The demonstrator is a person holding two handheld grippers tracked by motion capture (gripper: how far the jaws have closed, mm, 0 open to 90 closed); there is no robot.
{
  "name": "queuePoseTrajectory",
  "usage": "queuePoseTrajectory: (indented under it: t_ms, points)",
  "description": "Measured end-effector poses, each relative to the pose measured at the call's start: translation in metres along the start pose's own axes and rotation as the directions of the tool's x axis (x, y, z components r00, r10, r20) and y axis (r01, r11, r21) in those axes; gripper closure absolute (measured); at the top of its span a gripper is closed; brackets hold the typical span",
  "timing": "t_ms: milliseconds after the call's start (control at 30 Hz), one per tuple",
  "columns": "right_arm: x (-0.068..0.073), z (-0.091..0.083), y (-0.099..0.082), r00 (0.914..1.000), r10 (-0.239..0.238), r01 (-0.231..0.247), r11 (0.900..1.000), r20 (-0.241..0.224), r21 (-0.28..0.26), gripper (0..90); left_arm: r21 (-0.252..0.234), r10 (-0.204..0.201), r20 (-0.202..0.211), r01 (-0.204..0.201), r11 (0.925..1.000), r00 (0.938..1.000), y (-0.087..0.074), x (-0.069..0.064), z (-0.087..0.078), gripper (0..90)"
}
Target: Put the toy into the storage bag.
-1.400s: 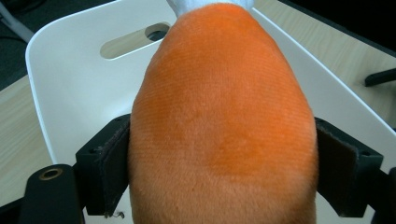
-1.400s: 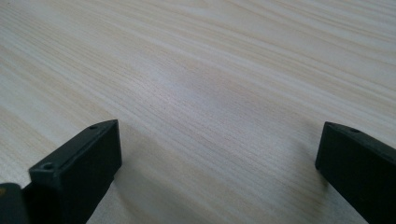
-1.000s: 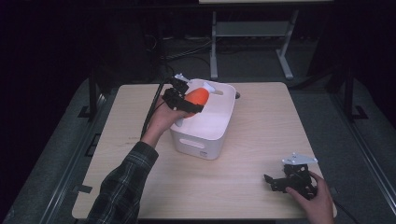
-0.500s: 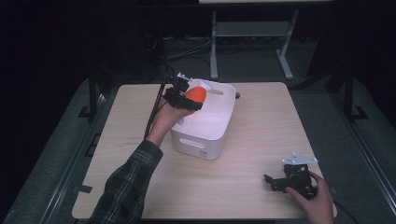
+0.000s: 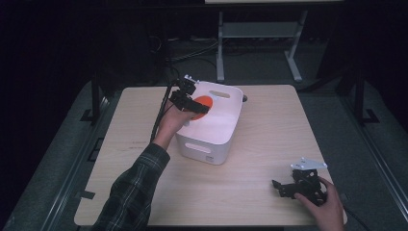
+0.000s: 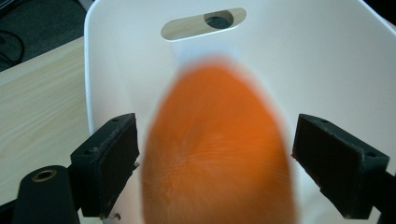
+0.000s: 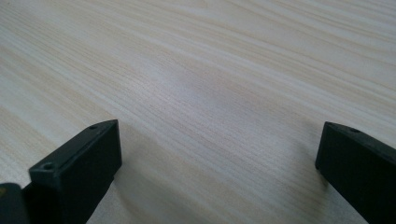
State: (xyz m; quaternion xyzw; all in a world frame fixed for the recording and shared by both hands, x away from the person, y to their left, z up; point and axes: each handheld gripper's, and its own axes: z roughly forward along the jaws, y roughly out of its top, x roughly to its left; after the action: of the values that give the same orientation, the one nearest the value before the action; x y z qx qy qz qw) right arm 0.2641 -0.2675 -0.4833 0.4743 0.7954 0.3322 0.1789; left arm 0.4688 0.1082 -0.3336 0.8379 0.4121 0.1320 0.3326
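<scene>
Orange ball (image 6: 217, 149) between the parted jaws of the left gripper (image 5: 192, 107), untouched by either pad, over the white bin (image 5: 226, 132); right gripper (image 5: 293, 185) likewise parted, idle on the bench (image 5: 269, 144), well away.

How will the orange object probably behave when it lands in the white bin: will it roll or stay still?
The orange object looks rounded and egg-shaped, so it would probably roll a little on the floor of the white bin. Its surface seems smooth, perhaps slippery. The left gripper has its fingers apart beside it, with gaps showing, so it may already be loose.
</scene>
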Motion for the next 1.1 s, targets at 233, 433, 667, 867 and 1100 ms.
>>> queuePoseTrajectory:
  t_ms: [233, 433, 667, 867, 1100]
  points:
    - [0.0, 0.0, 0.0, 1.0, 0.0, 0.0, 1.0, 0.0, 0.0, 0.0, -0.005, 0.0, 0.002, 0.0, 1.0, 1.0, 0.0, 0.001, -0.002, 13.9]
    - [0.0, 0.0, 0.0, 1.0, 0.0, 0.0, 1.0, 0.0, 0.0, 0.0, -0.014, 0.006, 0.013, -0.006, 0.9999, 0.9999, 0.002, 0.002, -0.012, 14.0]
    - [0.0, 0.0, 0.0, 1.0, -0.002, 0.002, 1.0, 0.0, -0.002, 0.0, -0.027, 0.046, 0.057, -0.044, 0.9987, 0.9973, 0.003, 0.0, -0.027, 14.2]
    - [0.0, 0.0, 0.0, 1.0, 0.0, 0.0, 1.0, 0.0, 0.0, 0.0, -0.037, 0.09, 0.093, -0.087, 0.9955, 0.9916, 0.0, 0.0, -0.037, 14.2]
    - [0.0, 0.0, 0.0, 1.0, -0.001, 0.001, 1.0, -0.001, 0.0, 0.0, -0.04, 0.151, 0.119, -0.147, 0.9883, 0.9813, -0.006, 0.001, -0.047, 14.2]
